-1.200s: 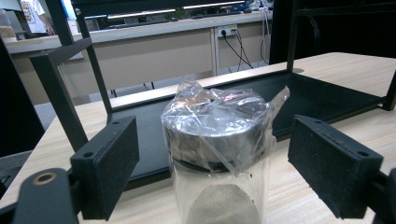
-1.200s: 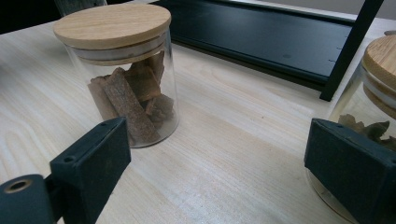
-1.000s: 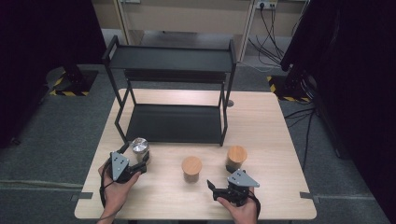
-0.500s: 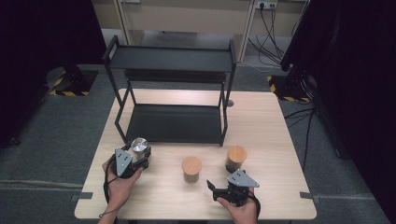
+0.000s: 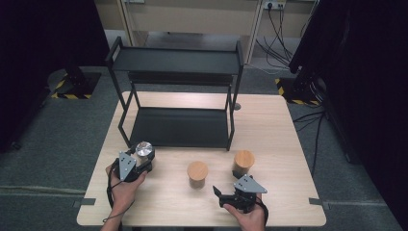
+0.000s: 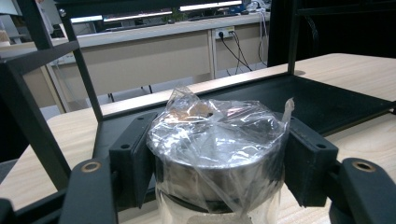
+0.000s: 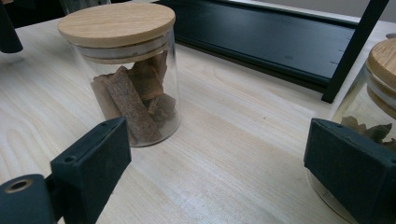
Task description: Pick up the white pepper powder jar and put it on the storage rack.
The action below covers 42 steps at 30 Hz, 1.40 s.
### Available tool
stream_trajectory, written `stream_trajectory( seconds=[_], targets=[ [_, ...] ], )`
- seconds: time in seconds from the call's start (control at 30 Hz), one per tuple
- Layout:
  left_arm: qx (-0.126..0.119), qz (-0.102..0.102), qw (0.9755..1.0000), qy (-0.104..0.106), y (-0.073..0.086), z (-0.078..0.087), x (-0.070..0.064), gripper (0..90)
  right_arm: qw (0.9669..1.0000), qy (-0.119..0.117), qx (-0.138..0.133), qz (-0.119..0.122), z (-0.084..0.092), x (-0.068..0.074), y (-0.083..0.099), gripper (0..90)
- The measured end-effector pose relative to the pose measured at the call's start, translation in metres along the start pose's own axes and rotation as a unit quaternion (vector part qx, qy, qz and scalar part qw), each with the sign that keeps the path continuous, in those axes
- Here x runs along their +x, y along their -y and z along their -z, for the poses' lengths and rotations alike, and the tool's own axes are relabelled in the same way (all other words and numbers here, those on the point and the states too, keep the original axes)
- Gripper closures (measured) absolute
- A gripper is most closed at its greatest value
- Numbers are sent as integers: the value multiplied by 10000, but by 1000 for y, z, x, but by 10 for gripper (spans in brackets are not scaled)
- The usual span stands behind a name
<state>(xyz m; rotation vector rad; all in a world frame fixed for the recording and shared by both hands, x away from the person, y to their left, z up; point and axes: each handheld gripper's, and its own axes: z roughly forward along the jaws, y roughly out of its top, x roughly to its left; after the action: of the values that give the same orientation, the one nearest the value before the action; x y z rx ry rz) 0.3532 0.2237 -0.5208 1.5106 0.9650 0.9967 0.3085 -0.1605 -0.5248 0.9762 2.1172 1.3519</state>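
Left gripper view: my left gripper (image 6: pixel 219 172) jaws just closed, pads now clamping foil-and-plastic-capped glass jar (image 6: pixel 217 154) near table's (image 5: pixel 288 125) front-left corner; grasp made, lift next. Right gripper (image 7: pixel 224 163) wide, empty.

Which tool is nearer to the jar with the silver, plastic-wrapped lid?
Left. The left tool is shut on the silver-lidded jar, pads against its sides. The right tool sits open across the table, by the two wooden-lidded jars.
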Motion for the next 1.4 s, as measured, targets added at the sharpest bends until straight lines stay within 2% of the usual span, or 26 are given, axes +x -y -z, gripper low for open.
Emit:
stream_trajectory(
  seconds=[0.2, 0.67, 1.07, 1.4],
  targets=[
    [-71, 52, 10000, -34, -4, 0, -1, 346, 10000, -4, 4, 18, 0, 0, 0, 77],
    [-201, -42, 9997, -110, -32, -15, 4, 346, 10000, -15, -9, 29, 0, 0, 0, 77],
    [-217, -122, 9995, -205, -56, -40, 11, 346, 10000, -23, -16, 15, 0, 0, 0, 77],
    [-145, -150, 9994, -281, -66, -61, 17, 346, 10000, -28, -20, 7, 1, 0, 0, 77]
  ],
)
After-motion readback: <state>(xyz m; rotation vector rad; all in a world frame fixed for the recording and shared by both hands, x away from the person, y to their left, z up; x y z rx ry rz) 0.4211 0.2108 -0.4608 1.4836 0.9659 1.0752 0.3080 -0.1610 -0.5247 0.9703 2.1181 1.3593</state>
